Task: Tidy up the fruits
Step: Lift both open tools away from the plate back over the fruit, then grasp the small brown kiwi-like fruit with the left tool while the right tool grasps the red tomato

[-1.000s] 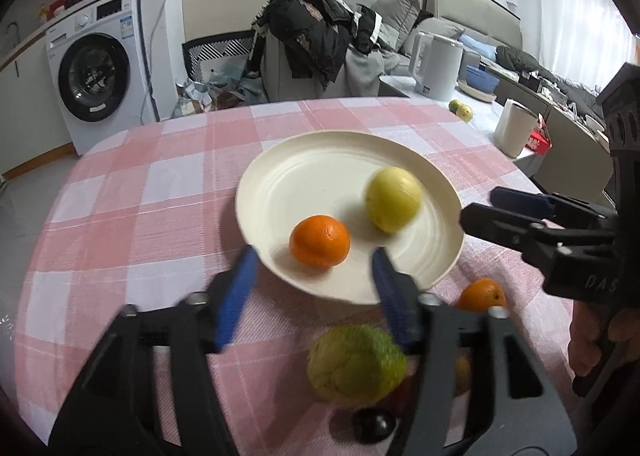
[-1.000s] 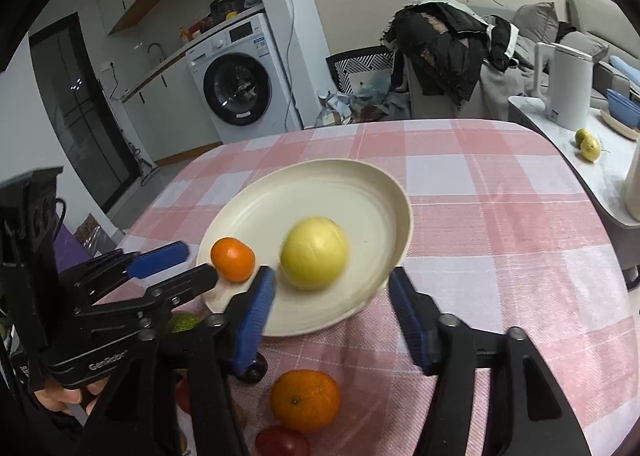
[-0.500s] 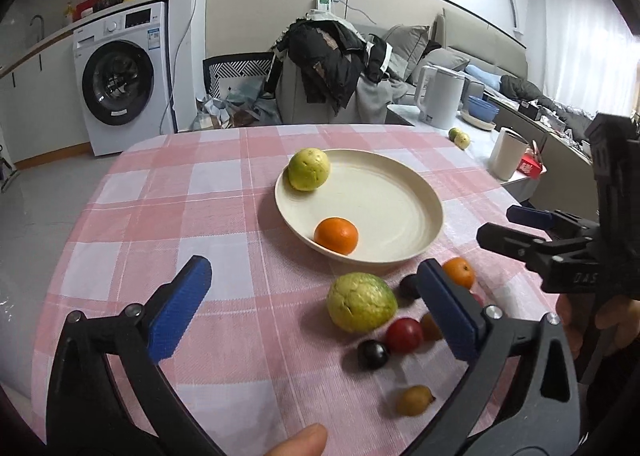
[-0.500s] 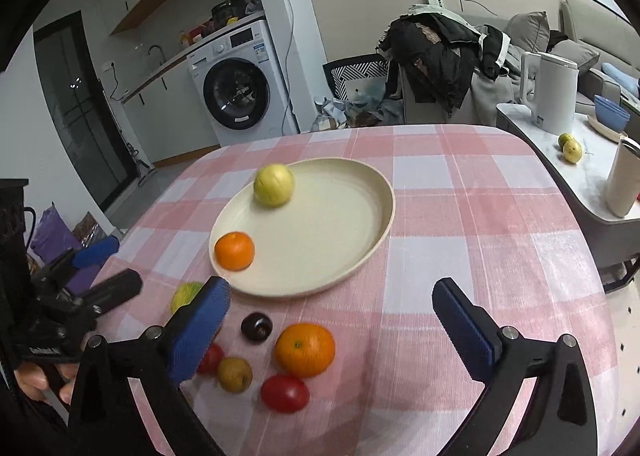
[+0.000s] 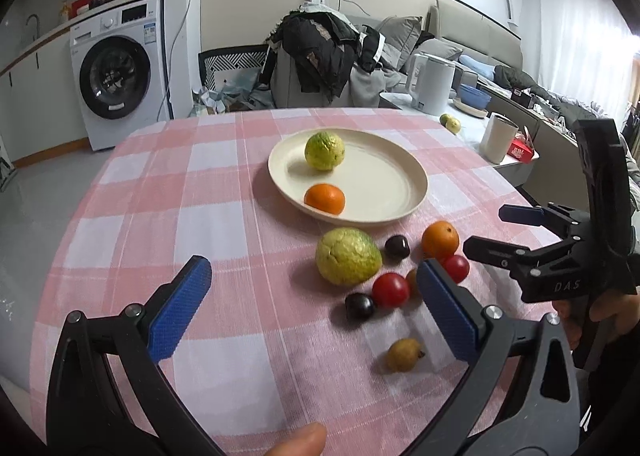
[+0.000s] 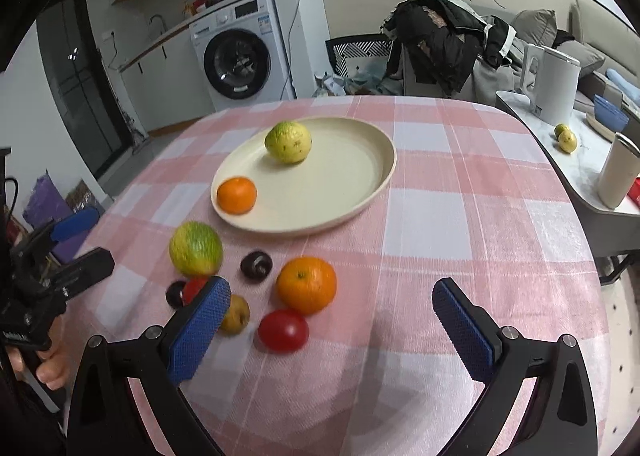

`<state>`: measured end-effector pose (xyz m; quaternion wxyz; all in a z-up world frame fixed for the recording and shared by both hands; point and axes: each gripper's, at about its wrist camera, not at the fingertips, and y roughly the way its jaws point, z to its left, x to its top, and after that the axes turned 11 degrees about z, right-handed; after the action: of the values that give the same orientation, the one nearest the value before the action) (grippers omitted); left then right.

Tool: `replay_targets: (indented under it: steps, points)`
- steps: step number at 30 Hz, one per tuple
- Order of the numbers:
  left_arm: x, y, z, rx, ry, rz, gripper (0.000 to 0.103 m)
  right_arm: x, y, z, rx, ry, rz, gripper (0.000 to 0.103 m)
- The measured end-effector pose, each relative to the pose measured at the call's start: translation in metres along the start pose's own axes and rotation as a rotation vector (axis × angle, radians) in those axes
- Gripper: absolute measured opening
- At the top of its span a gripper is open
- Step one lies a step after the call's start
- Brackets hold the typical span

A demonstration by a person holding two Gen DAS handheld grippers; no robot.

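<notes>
Right half of cream round plate (image 6: 372, 176) bare; green-yellow guava (image 6: 288, 143) and small orange mandarin (image 6: 236, 195) occupy its left half. Loose fruit cluster beside near rim: large green guava (image 5: 347, 256), orange (image 6: 306, 285), red tomato (image 6: 283, 330). Pink checked tablecloth (image 6: 460, 216) unobstructed right of cluster.

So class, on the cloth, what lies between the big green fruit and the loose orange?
A dark cherry sits between the big green fruit and the loose orange, seen best in the right wrist view.

Bench under woven pink-and-white checked cloth (image 5: 224, 192), matt. Cream plate (image 5: 404, 212) smooth, low sheen. Guava (image 5: 347, 256) off the plate: rough, pebbled skin. Tomato (image 6: 283, 330) glossy. Left tongs (image 5: 316, 304) matt black plastic, blue pads (image 5: 180, 308) knurled, screw heads metallic
</notes>
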<state>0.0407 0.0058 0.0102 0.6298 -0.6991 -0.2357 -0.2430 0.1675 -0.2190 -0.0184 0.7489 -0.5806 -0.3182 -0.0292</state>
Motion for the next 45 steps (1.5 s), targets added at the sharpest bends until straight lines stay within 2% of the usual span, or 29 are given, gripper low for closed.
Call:
replay_targets:
  steps: [5,20,24,45]
  points:
    - [-0.008,0.007,-0.001,-0.013,-0.003,0.034,0.102,-0.009,0.006,0.008,-0.03,-0.043,0.044,0.103]
    - [-0.023,0.031,-0.022,-0.025,0.046,0.131,0.102,-0.021,0.023,0.017,-0.01,-0.102,0.127,0.101]
    - [-0.025,0.034,-0.024,-0.033,0.055,0.146,0.102,-0.021,0.025,0.02,-0.004,-0.114,0.14,0.084]
    - [-0.037,0.048,-0.043,-0.074,0.161,0.235,0.102,-0.025,0.025,0.034,0.025,-0.176,0.134,0.051]
